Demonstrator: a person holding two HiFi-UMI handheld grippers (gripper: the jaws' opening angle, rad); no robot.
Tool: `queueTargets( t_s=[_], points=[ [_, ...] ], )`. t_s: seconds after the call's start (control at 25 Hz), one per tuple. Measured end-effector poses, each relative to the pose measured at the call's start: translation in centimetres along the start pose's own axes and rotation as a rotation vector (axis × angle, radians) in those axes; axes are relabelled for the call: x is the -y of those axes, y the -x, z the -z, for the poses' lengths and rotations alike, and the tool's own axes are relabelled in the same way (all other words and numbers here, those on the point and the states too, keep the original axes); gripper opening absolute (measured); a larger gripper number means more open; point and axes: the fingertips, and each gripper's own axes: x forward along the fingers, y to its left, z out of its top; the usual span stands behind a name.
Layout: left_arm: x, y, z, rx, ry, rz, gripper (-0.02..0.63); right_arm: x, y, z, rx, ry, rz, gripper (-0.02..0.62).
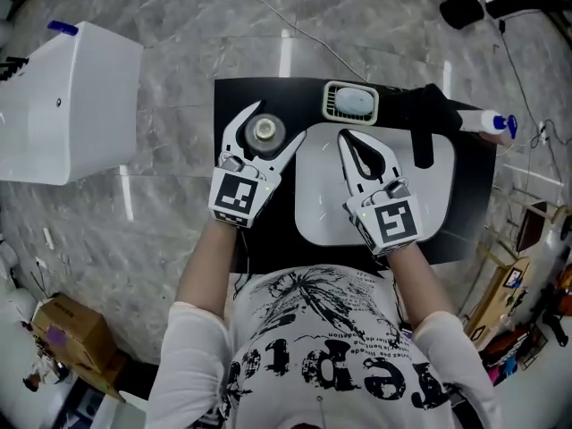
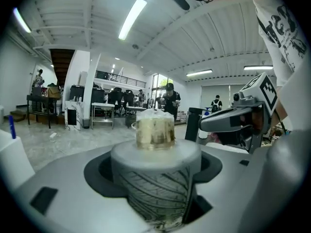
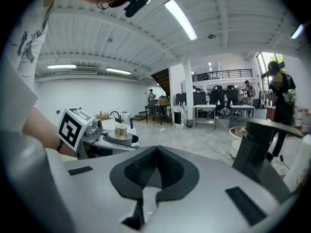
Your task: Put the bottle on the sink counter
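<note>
Printed shirt (image 1: 331,347) fills the 6 o'clock edge of the head view, forearms reaching up to both claws. Left claw (image 1: 277,121) sits at 11 o'clock from frame centre, jaws clamped round the bottle (image 1: 265,132). Left gripper view confirms: ribbed grey bottle (image 2: 155,178) wedged between the dark pads, yellowish cap (image 2: 155,130) on top. Bottle is upright over the black bench (image 1: 465,213), just beside the white basin (image 1: 313,204) at its 9 o'clock side; cannot tell whether its base touches the bench. Right claw (image 1: 346,138) is over the basin, jaws pressed together with nothing between them; right gripper view shows the pads (image 3: 141,171) meeting. Soap dish (image 1: 350,103) lies at 12 o'clock of the basin, black faucet (image 1: 424,119) at its 2 o'clock. Spray bottle (image 1: 487,121) lies at the bench's 2 o'clock edge. White box (image 1: 67,101) stands on the floor, well apart at 9 o'clock.
</note>
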Motion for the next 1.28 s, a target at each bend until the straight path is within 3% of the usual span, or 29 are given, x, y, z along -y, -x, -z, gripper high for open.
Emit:
queueTargets(
  t_s=[0.52, 0.68, 1.28],
  points=[
    [-3.4, -6.4, 5.2, -0.141, -0.036, 0.039, 0.348, 3.5, -4.5, 4.2, -0.046, -0.086, 0.045, 0.015],
    [-3.3, -6.7, 5.6, -0.168, -0.070, 0.046, 0.348, 3.2, -5.0, 4.8, -0.055, -0.095, 0.037, 0.014],
    [-3.5, -6.2, 6.2, -0.212, -0.035, 0.039, 0.348, 3.2, -4.5, 5.6, -0.080, -0.113, 0.041, 0.015]
  ],
)
